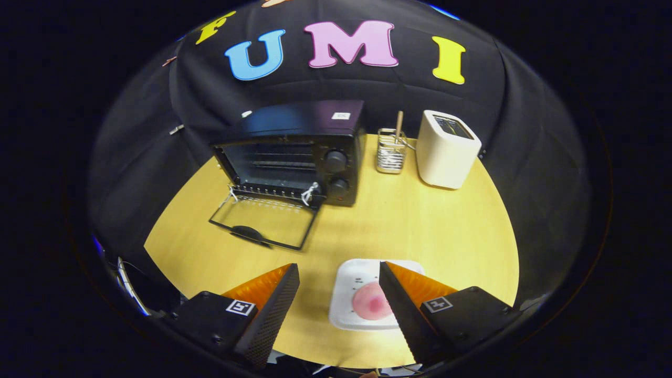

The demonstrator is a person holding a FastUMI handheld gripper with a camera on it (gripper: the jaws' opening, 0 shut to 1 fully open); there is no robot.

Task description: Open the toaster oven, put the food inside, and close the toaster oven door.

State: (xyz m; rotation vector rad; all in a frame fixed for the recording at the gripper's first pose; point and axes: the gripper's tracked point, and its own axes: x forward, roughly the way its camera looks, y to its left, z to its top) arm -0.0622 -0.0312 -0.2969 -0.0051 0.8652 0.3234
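Oven door is already down, so step one's done. Gripper fingers wide apart, empty, over the food on its plate at the tabletop's near edge; loading and closing are left.

Mock kitchen booth: black cloth wall behind a wooden surface carrying toaster oven, cream toaster and wire utensil rack along its far edge.
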